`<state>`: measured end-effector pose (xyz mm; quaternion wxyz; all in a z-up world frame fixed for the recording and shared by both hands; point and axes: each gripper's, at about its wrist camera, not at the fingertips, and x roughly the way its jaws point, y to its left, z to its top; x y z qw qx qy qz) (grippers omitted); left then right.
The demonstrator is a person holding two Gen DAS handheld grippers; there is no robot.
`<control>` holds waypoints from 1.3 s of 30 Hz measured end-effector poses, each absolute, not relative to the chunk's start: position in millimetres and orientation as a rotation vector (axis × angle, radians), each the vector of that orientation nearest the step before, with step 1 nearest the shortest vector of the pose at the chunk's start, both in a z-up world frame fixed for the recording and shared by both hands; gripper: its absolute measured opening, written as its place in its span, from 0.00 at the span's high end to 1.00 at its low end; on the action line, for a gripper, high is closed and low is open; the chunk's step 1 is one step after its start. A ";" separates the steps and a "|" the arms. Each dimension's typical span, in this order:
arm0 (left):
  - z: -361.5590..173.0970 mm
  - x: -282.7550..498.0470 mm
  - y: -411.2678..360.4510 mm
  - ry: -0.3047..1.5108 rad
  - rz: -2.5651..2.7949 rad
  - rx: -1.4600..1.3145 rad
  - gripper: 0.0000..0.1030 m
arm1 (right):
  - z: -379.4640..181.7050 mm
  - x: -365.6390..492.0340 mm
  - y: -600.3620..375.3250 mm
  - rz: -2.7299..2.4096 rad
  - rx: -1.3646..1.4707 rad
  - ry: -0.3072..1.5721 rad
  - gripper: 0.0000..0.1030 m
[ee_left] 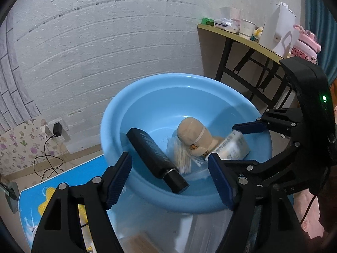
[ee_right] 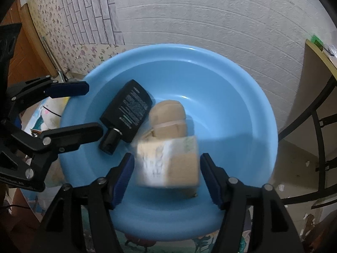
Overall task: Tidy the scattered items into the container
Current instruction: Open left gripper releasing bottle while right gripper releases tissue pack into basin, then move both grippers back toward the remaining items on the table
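A blue basin holds a black bottle lying on its side, a tan stuffed item and a clear bag of cotton swabs. My left gripper hovers open over the basin's near rim with nothing between its fingers. My right gripper is open over the basin. A tan-and-white box sits between its pads, blurred, with narrow gaps on both sides.
The basin stands on a blue cartoon-printed table. A folding table with cups and a white kettle stands at the right by the brick-pattern wall. A charger and cable hang at the wall. A white plush toy lies left of the basin.
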<state>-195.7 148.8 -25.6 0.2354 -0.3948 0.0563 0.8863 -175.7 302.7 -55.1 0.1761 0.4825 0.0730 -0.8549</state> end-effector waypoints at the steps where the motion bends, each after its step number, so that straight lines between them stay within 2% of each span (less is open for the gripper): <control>1: -24.1 -193.0 147.0 0.156 2.439 -1.080 0.28 | -54.3 -175.3 302.6 -2.425 1.366 0.205 0.28; 9: -16.3 -173.7 129.3 0.136 2.476 -1.069 0.27 | -47.4 -165.5 308.2 -2.483 1.378 0.188 0.28; 13: -13.8 -159.5 116.4 0.122 2.502 -1.066 0.18 | -40.1 -154.6 311.7 -2.522 1.357 0.173 0.28; 19: -10.0 -136.3 90.9 0.099 2.562 -1.063 0.16 | -29.7 -137.6 310.1 -2.568 1.325 0.132 0.28; 27: -10.3 -100.8 46.4 0.058 2.640 -1.069 0.07 | -19.1 -107.8 298.1 -2.585 1.282 0.095 0.28; 29: -13.4 -91.8 36.2 0.046 2.658 -1.081 0.06 | -18.4 -101.4 292.5 -2.584 1.277 0.085 0.26; 31: -17.7 -81.2 25.6 0.043 2.676 -1.093 0.05 | -20.0 -95.8 289.3 -2.578 1.283 0.064 0.18; 33: -23.3 -73.1 17.2 0.047 2.688 -1.107 0.05 | -21.7 -89.3 284.5 -2.570 1.285 0.037 0.15; 39: -45.6 -46.9 -2.6 0.037 2.698 -1.180 0.05 | -30.6 -69.9 268.1 -2.551 1.298 -0.027 0.15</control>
